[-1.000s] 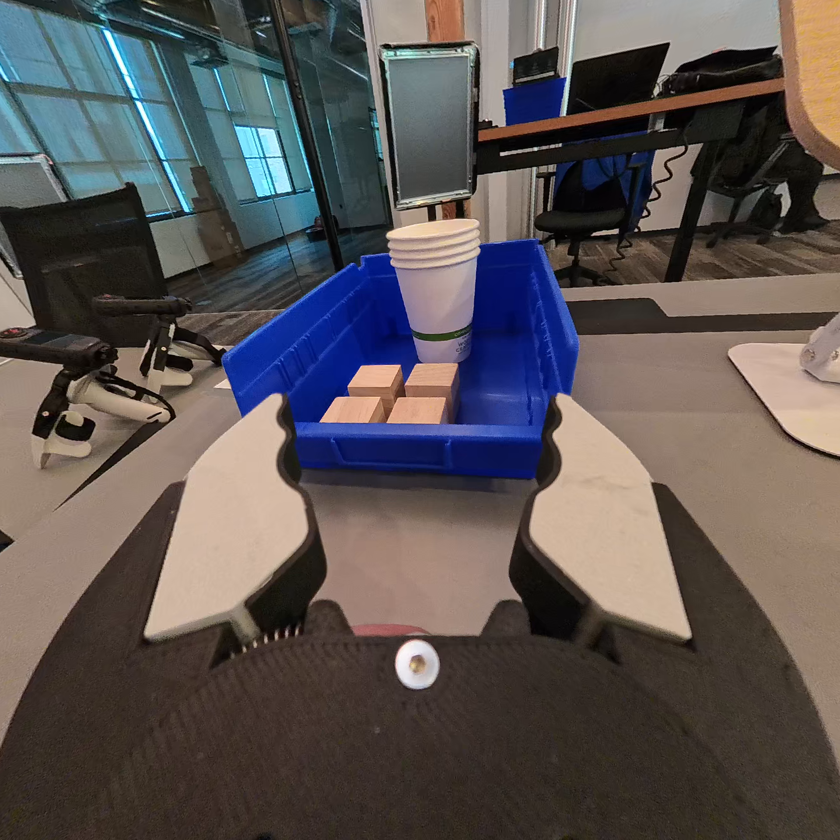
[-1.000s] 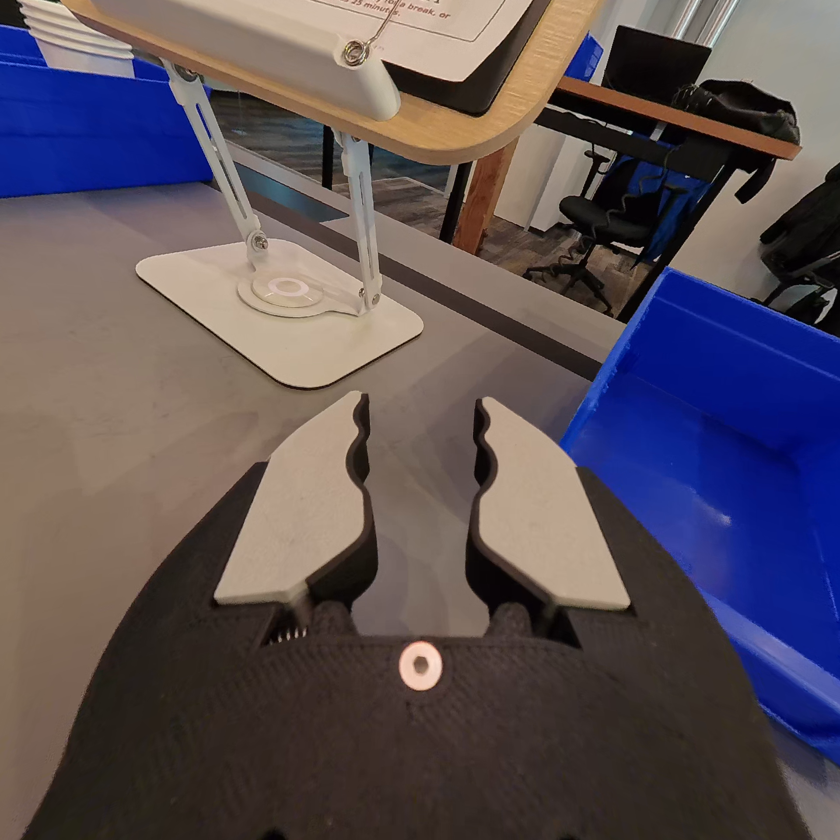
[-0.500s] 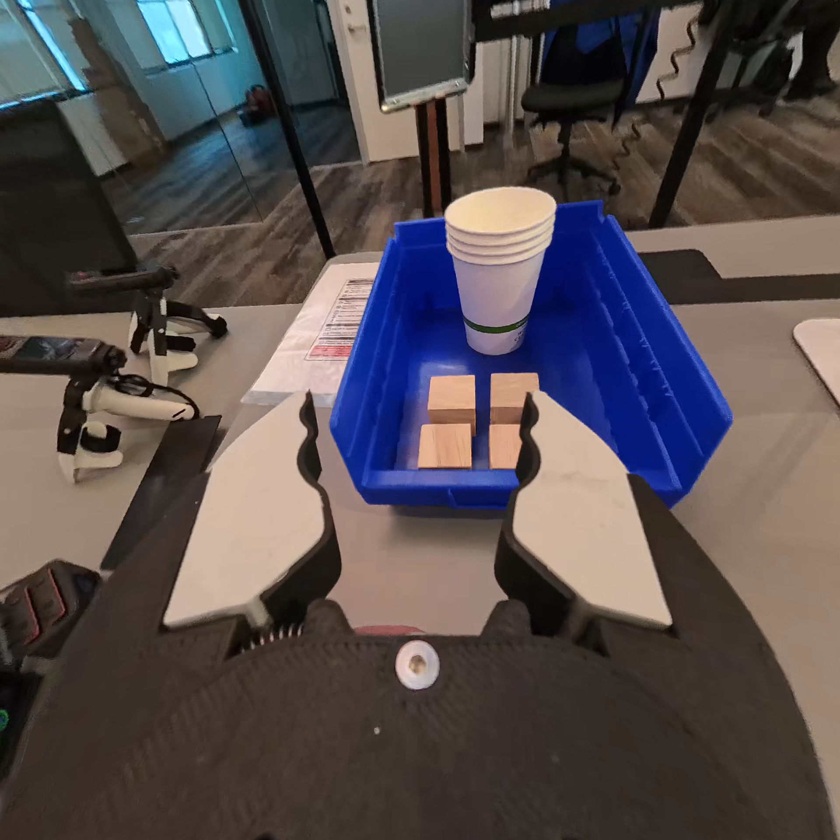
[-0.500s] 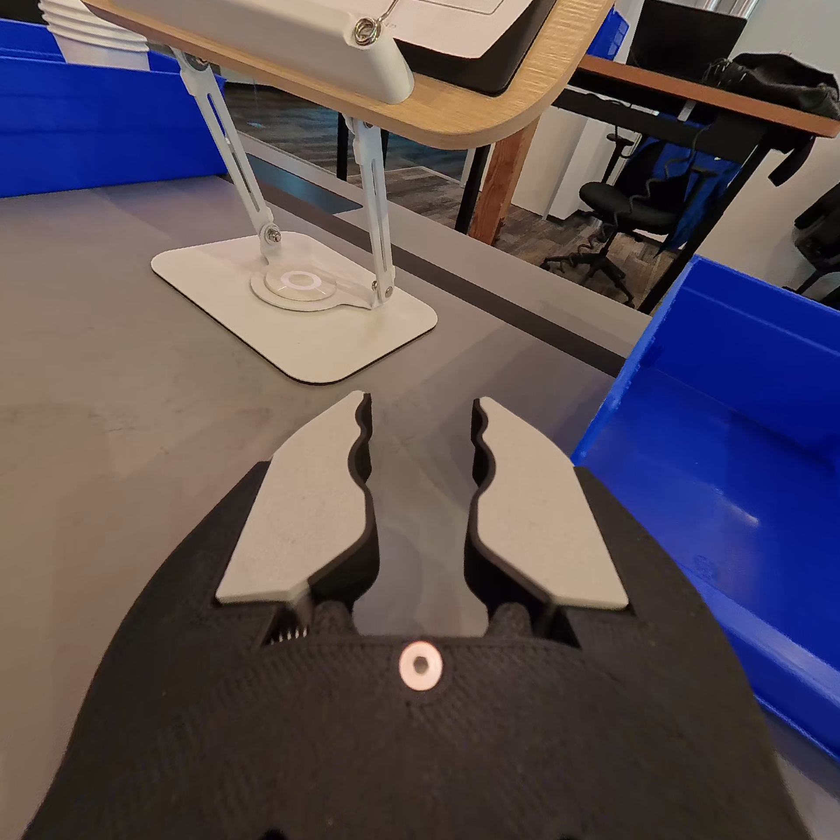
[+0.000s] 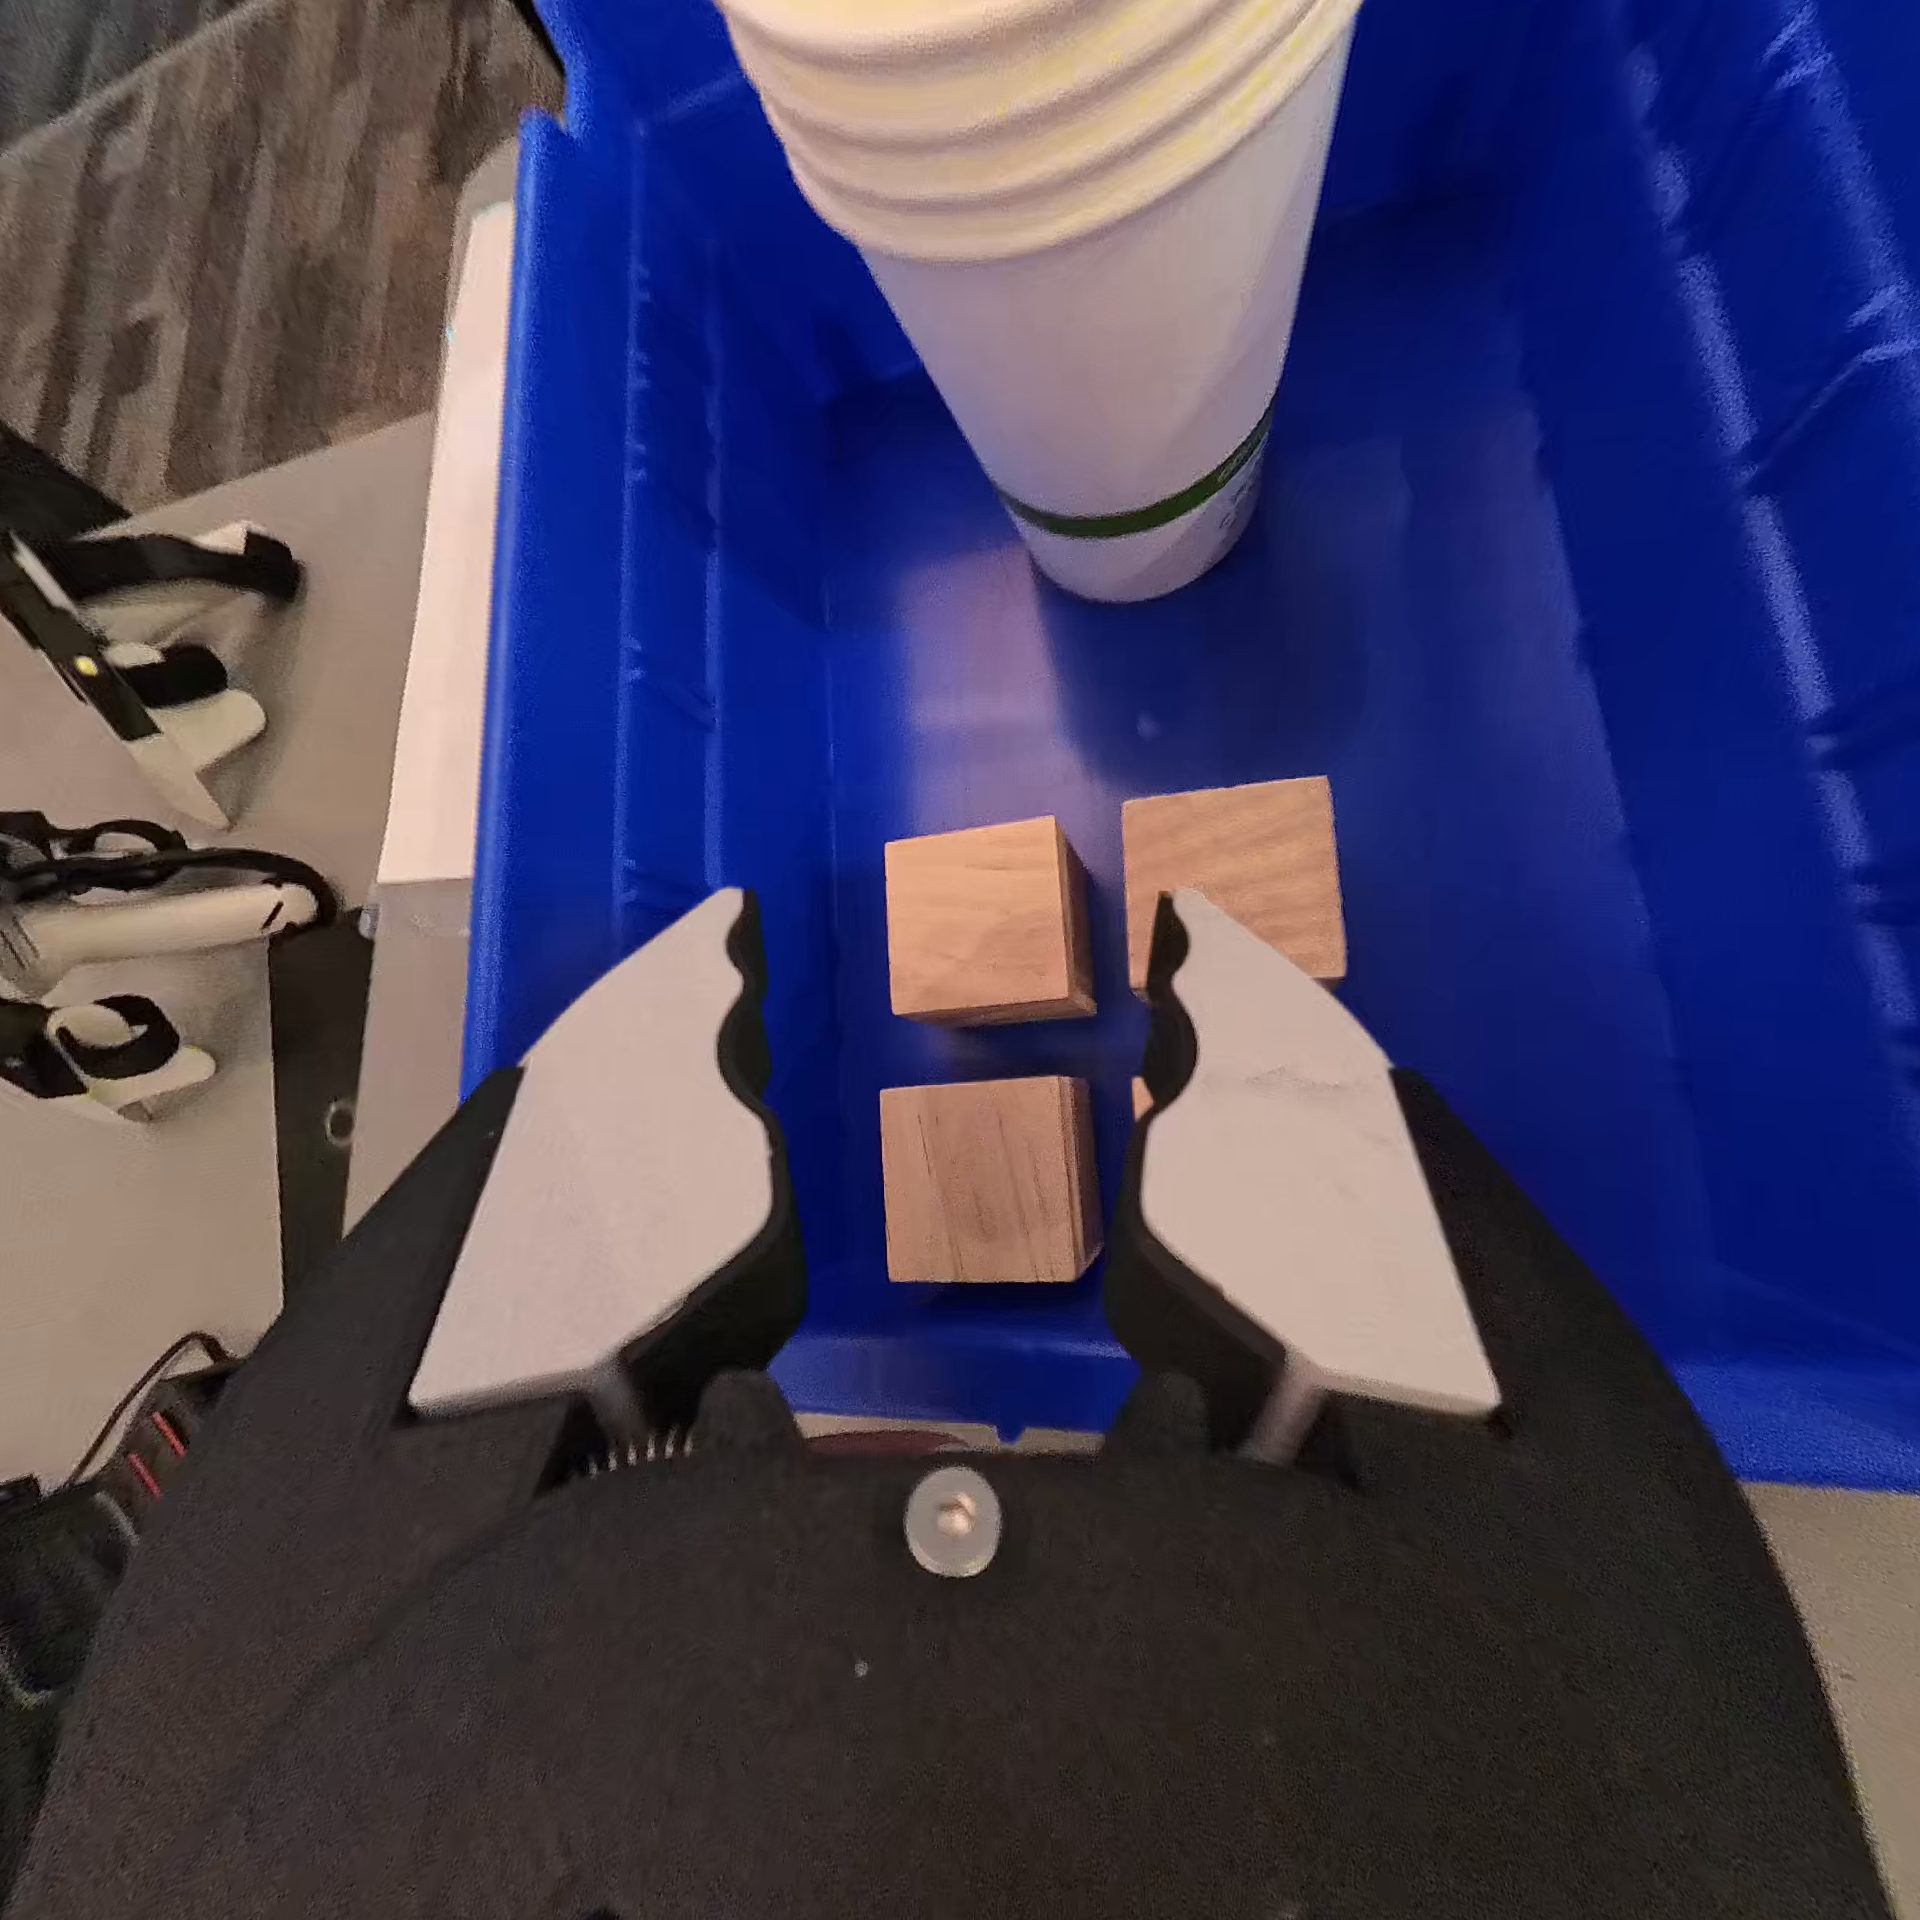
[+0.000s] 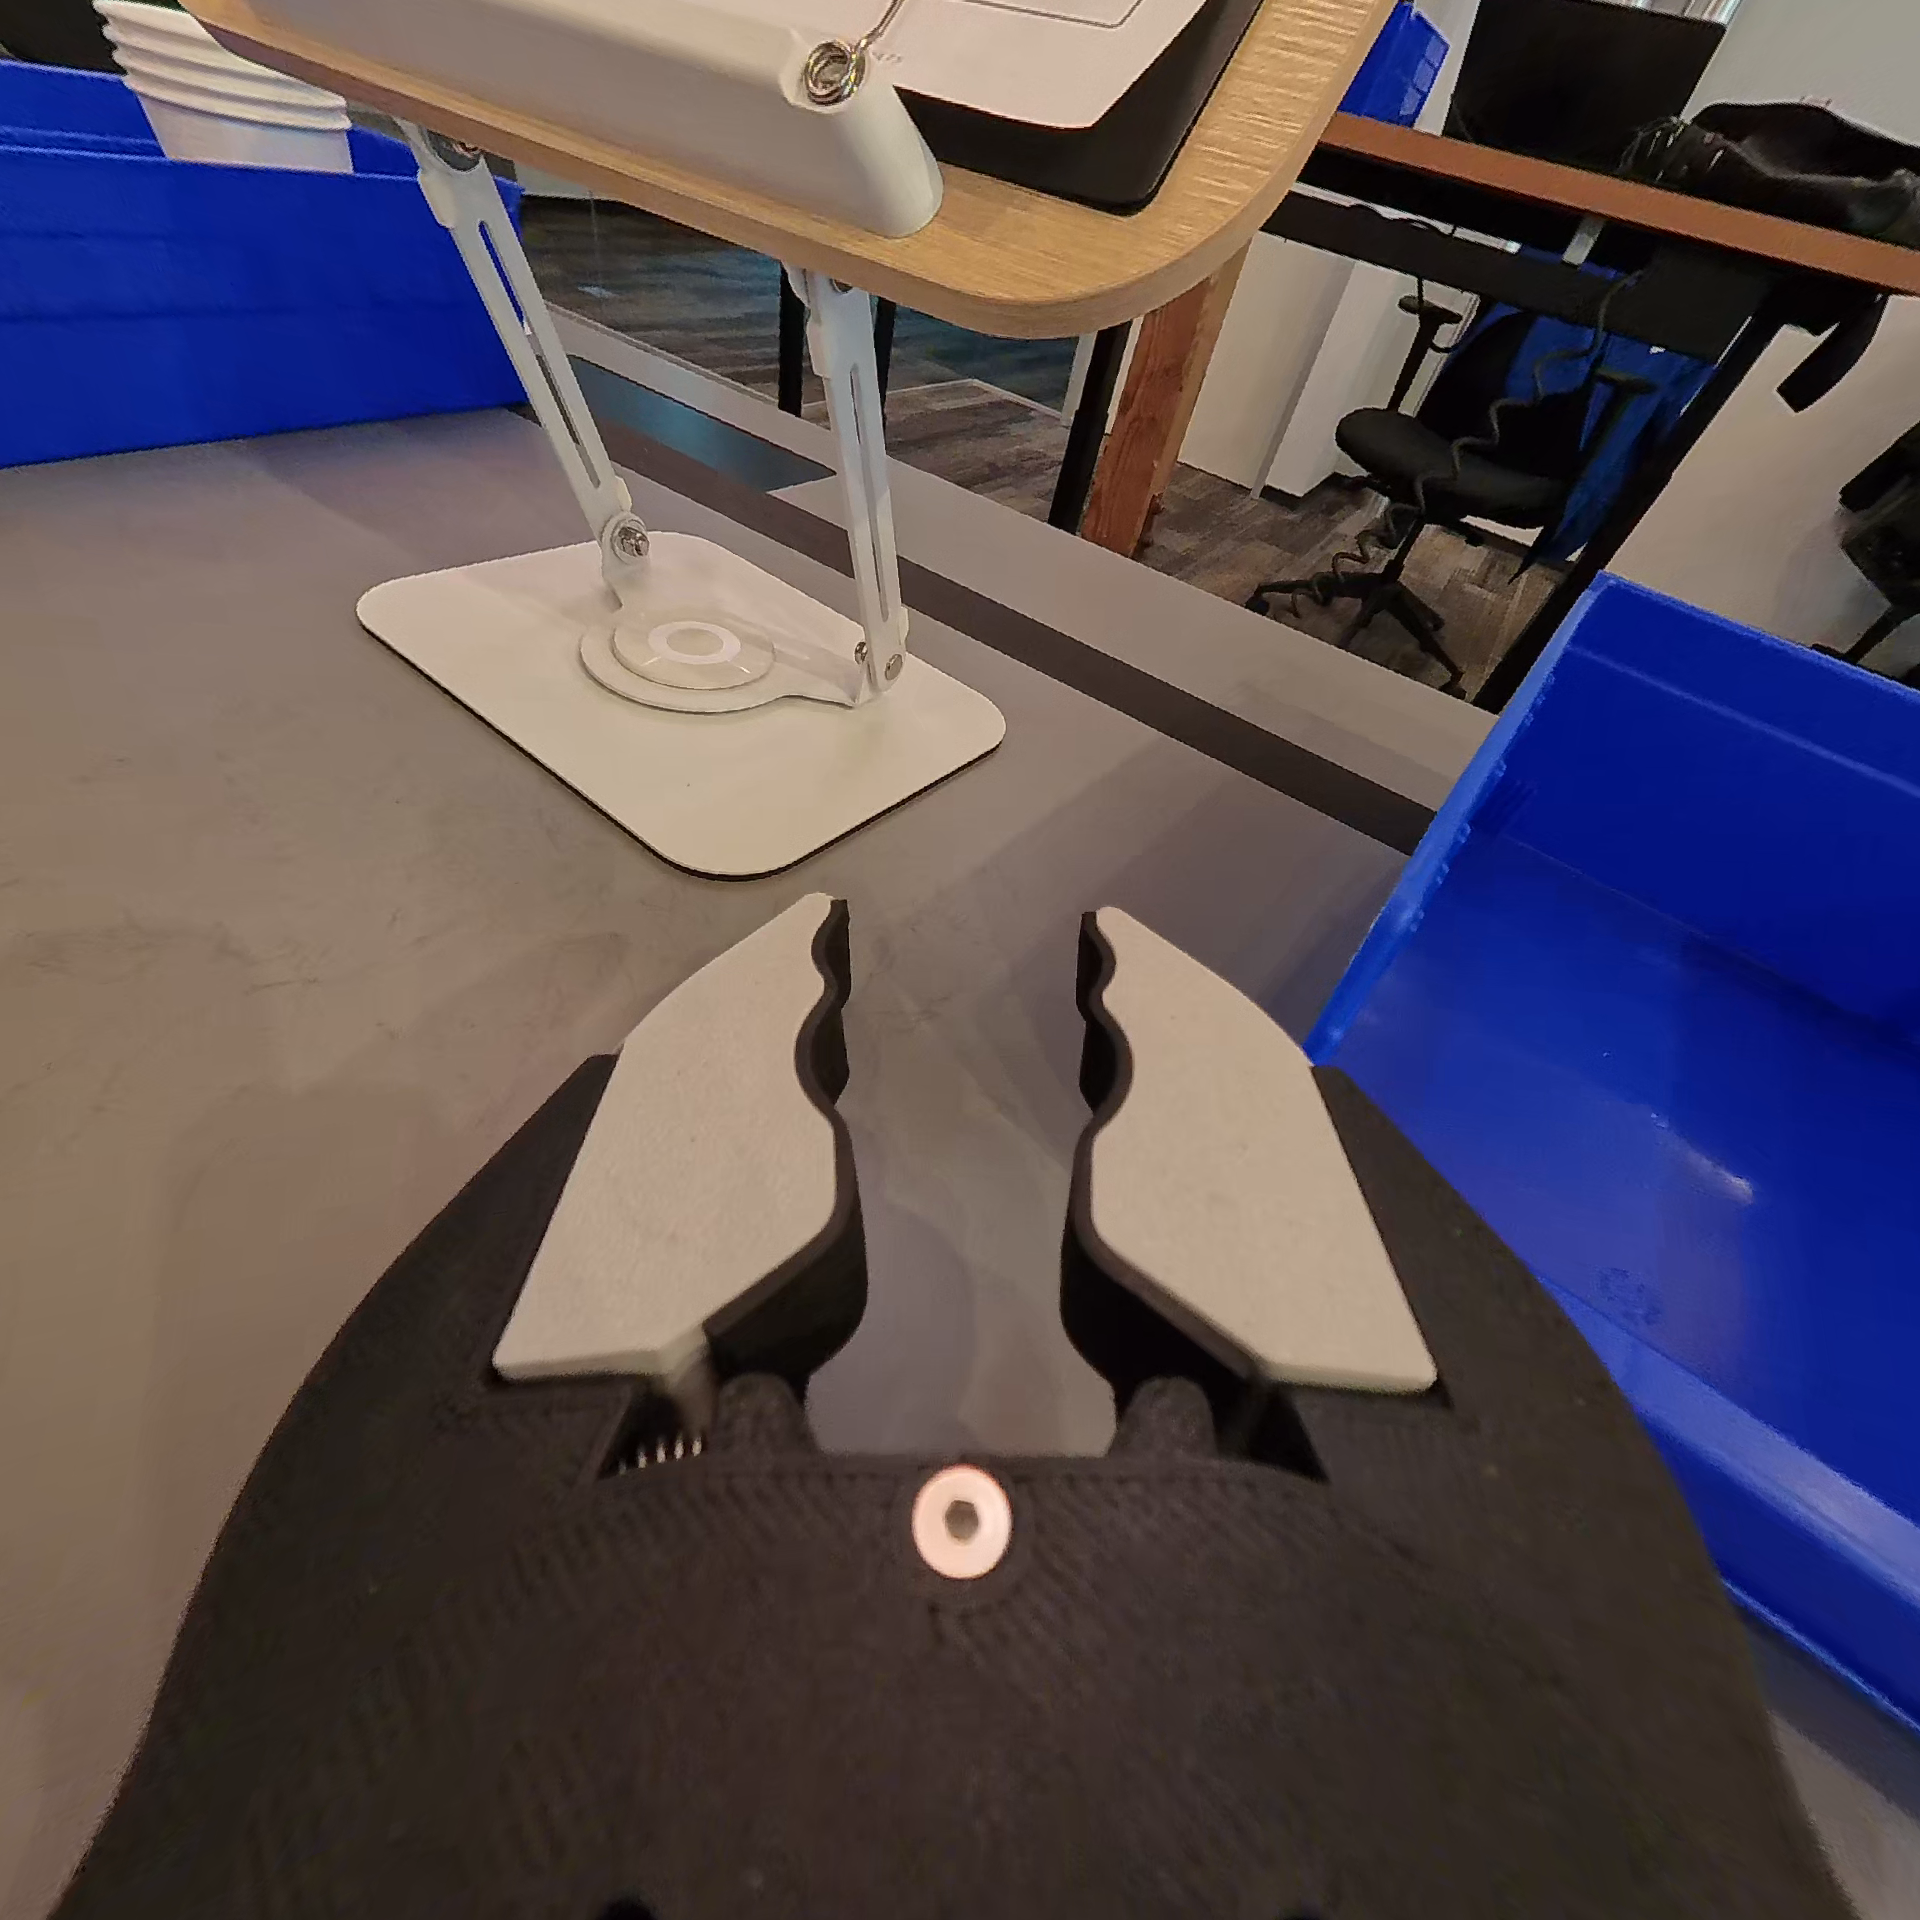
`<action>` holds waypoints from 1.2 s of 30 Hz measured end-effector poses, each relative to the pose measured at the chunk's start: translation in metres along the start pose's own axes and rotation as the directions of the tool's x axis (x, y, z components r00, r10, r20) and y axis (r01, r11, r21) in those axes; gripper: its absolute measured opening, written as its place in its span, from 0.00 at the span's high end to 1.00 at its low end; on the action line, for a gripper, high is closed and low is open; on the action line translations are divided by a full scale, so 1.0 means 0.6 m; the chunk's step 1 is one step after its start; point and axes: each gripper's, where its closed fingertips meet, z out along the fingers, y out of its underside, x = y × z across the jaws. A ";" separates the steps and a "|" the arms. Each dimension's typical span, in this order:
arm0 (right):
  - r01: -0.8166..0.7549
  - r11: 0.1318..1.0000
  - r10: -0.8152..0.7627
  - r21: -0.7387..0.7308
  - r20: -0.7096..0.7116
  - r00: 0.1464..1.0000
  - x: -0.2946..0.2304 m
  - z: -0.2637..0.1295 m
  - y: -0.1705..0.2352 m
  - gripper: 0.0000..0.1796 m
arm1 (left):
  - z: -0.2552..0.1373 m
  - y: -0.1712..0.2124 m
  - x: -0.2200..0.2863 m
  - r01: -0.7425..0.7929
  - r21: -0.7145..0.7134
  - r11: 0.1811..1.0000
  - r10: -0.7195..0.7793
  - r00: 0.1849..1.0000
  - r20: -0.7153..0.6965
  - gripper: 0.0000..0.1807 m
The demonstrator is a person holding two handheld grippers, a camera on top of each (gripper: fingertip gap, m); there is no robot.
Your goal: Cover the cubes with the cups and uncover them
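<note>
In the left wrist view, several wooden cubes lie in a blue bin: a near left cube, a far left cube and a far right cube; a fourth is mostly hidden behind my right finger. A stack of white paper cups stands upright at the bin's far end. My left gripper is open and empty, above the bin, with the left cubes between its fingers. My right gripper is open and empty, low over the grey table. The cup stack's rims show at far left.
A white stand carrying a wooden board sits on the table ahead of my right gripper. A second blue bin, with nothing in the part I see, is at right. Black-and-white devices lie left of the first bin.
My left gripper has moved forward and tilted down over the bin, so the cubes now sit between its fingers. My right gripper has shifted only slightly.
</note>
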 end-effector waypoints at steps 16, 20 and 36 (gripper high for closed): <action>-0.007 1.000 0.007 -0.003 0.001 1.000 0.001 0.000 0.001 0.77 | 0.035 0.016 0.007 0.173 -0.071 0.982 -0.182 0.969 -0.166 0.61; -0.006 1.000 0.006 -0.004 0.001 1.000 0.001 0.000 0.001 0.77 | 0.040 0.013 0.007 0.185 -0.063 0.981 -0.193 0.964 -0.181 0.60; -0.010 1.000 0.010 -0.006 0.007 1.000 0.000 0.000 0.002 0.77 | 0.051 0.023 0.010 0.184 -0.088 0.979 -0.199 0.956 -0.216 0.74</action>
